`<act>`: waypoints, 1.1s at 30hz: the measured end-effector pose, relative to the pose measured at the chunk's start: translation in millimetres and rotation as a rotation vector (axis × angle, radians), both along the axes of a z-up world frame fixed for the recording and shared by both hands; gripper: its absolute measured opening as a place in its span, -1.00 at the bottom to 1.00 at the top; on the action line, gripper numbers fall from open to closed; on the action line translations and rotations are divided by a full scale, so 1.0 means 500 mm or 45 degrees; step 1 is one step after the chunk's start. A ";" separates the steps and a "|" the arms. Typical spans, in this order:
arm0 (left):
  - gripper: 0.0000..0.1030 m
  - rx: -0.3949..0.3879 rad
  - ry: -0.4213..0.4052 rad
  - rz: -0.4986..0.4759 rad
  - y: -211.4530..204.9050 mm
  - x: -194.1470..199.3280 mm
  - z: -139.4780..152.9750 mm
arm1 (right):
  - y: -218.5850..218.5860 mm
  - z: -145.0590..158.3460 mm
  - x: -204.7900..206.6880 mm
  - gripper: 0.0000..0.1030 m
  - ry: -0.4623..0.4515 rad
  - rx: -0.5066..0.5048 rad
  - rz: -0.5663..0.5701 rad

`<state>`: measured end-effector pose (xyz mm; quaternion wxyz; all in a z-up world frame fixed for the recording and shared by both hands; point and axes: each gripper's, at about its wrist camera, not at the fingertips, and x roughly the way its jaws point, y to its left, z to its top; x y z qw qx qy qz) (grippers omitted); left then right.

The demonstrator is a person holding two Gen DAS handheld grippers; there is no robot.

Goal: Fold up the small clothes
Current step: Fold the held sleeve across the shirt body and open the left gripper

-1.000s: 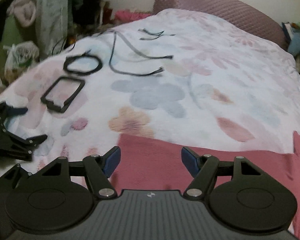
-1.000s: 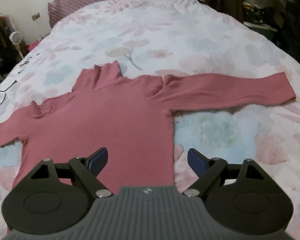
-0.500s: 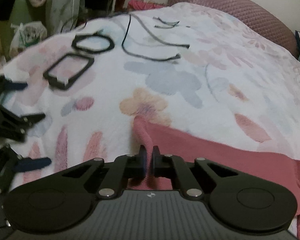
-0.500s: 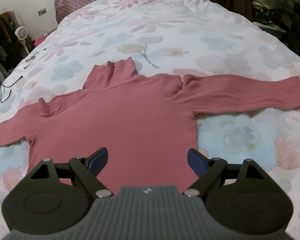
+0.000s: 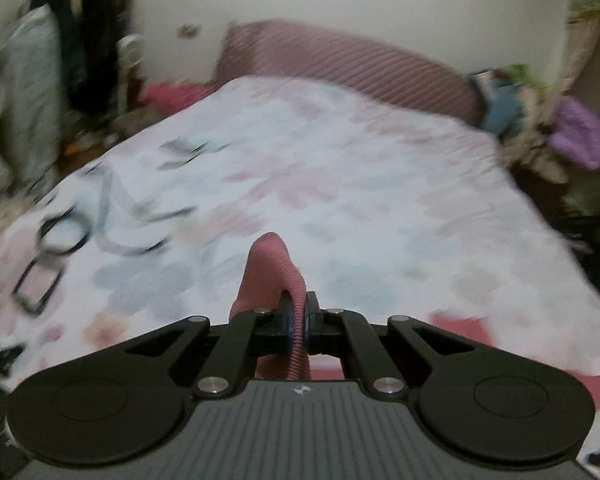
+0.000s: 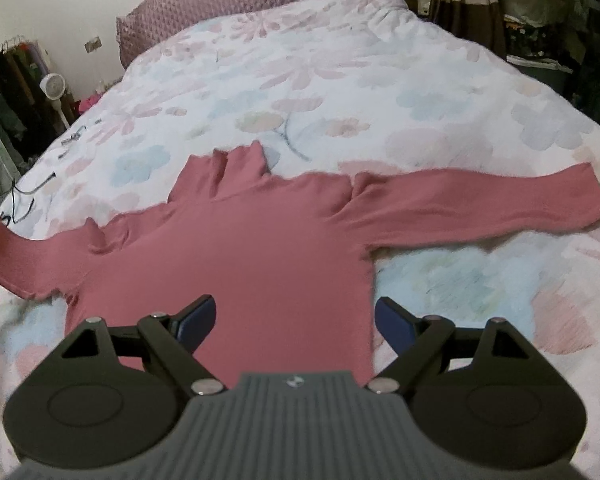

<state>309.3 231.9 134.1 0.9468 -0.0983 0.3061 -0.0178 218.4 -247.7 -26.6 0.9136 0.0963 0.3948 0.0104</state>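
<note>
Bed (image 6: 340, 60): floral quilt, unchanged; mauve pillow (image 6: 228, 4) at its head.
Pink turtleneck (image 6: 260, 248): body flat at mid-quilt as before; its right sleeve (image 6: 480, 204) outstretched; its left sleeve (image 5: 274, 276), flat a second ago, now raised off the quilt.
Left gripper (image 5: 299, 326): was spread, since clenched on that sleeve's end.
Right gripper (image 6: 296, 320): released, fingers wide, hovering over the hem as before.
Black cables (image 5: 140, 236): left side of quilt, blurred.
Clothes rack (image 6: 4, 92): by the wall.
</note>
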 end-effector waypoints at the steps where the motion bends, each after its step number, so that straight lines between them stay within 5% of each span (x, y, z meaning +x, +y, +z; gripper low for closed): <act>1: -0.93 -0.005 -0.019 -0.032 -0.034 0.005 0.024 | -0.008 0.005 -0.002 0.61 -0.015 0.002 0.005; 5: -0.93 -0.006 -0.047 -0.165 -0.170 0.037 0.084 | -0.041 0.023 -0.014 0.61 -0.075 0.000 0.018; 9: -0.92 0.023 -0.022 -0.265 -0.303 0.084 0.072 | -0.076 0.026 -0.026 0.61 -0.112 0.044 0.012; 16: -0.93 -0.061 0.124 -0.387 -0.502 0.155 -0.064 | -0.135 0.001 -0.038 0.61 -0.105 0.077 -0.048; 24: -0.91 -0.154 0.352 -0.554 -0.638 0.197 -0.257 | -0.192 -0.069 0.017 0.60 -0.004 0.083 -0.088; 28: -0.53 -0.222 0.462 -0.653 -0.659 0.210 -0.327 | -0.207 -0.090 0.061 0.32 0.022 0.126 -0.087; 33: 0.01 -0.259 0.469 -0.725 -0.628 0.200 -0.336 | -0.193 -0.093 0.123 0.11 0.017 0.139 -0.033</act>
